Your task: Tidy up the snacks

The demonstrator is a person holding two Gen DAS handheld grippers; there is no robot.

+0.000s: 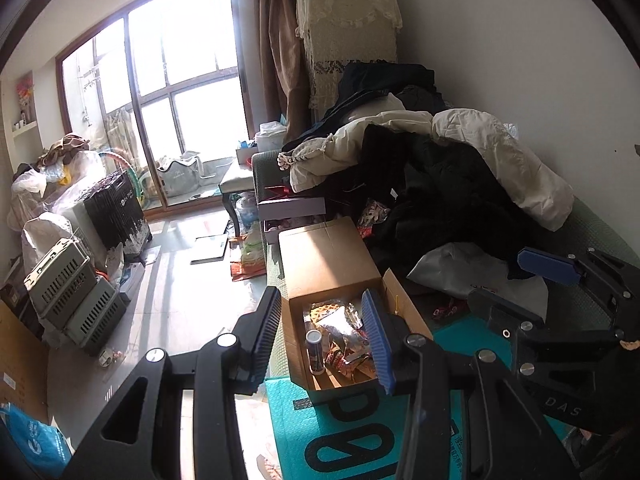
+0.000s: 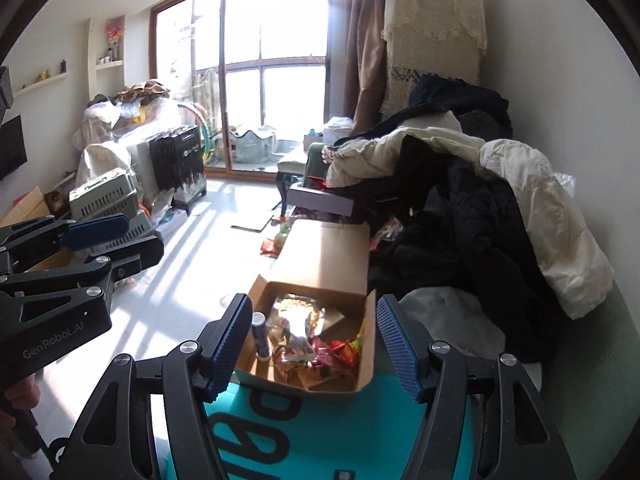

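An open cardboard box (image 1: pixel 332 276) (image 2: pixel 320 264) sits on a sofa, its lid flap folded back. Inside lie several snack packets (image 1: pixel 344 340) (image 2: pixel 312 344) and a small upright tube (image 1: pixel 315 350) (image 2: pixel 260 336) at the left wall. My left gripper (image 1: pixel 324 336) is open and empty, held above the box. My right gripper (image 2: pixel 312 344) is open and empty, also above the box. The right gripper shows at the right of the left wrist view (image 1: pixel 516 284); the left gripper shows at the left of the right wrist view (image 2: pixel 124 236).
A teal bag (image 1: pixel 360 432) (image 2: pixel 312 436) lies under the box's near end. A heap of black and white clothes (image 1: pixel 440 168) (image 2: pixel 472 200) covers the sofa to the right. More snack bags (image 1: pixel 248 256) lie on the floor to the left. A pet crate (image 1: pixel 72 300) stands by the far wall.
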